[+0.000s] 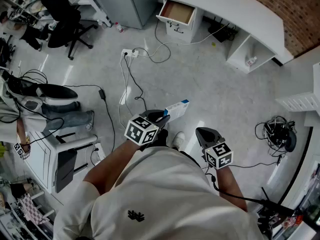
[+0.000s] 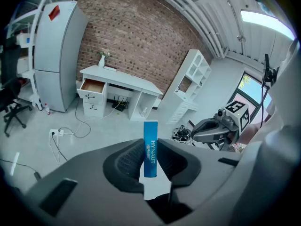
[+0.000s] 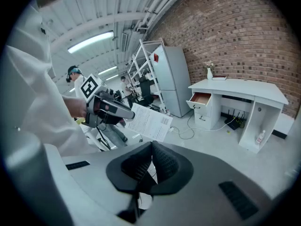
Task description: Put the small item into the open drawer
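While the left gripper (image 1: 164,115) clamps a blue box (image 1: 177,108), the right gripper (image 1: 201,131) sits closed, empty; open drawer (image 1: 176,12) — well apart.

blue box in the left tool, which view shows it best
The left gripper view: the blue box sits close up, clamped between the jaws, its print readable. The head view shows it small, from above; the right gripper view shows its white printed side.

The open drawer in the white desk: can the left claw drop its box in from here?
Probably not yet. The left claw grips the slim blue-and-white cardboard box, but the open white desk drawer stands far off across the grey floor. Only loose cables lie between.
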